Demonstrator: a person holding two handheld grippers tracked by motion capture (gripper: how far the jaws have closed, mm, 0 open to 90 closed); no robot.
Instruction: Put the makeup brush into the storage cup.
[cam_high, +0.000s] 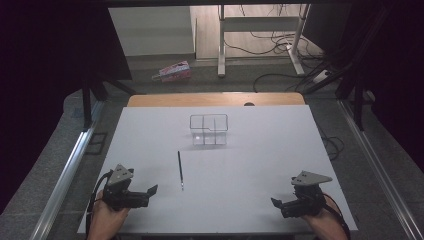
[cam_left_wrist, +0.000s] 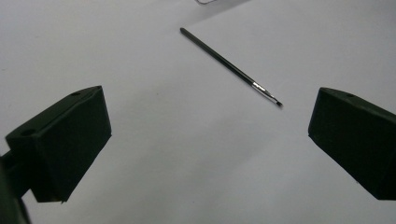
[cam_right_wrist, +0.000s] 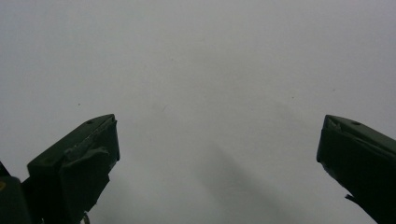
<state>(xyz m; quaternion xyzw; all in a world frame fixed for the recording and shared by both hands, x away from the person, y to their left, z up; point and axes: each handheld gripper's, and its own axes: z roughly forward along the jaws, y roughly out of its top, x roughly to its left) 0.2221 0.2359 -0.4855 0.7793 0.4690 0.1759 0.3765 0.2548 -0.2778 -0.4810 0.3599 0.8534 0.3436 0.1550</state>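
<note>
Btwn 2 wide-open claws (cam_high: 152, 190) (cam_high: 276, 202): paintbrush (cam_high: 180, 169).

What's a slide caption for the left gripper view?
Left gripper, jaws open, above the white table, facing a thin black paintbrush lying ahead.

White table (cam_high: 260, 165), plain and unpatterned, with a tan wooden strip (cam_high: 215, 99) along the far edge. Black paintbrush (cam_high: 180, 170) near the middle, silver at the collar. Clear, colourless organiser box (cam_high: 208, 129) toward the far edge. Black left gripper (cam_high: 150, 192) and black right gripper (cam_high: 277, 204) at the near corners, each topped with grey.
</note>
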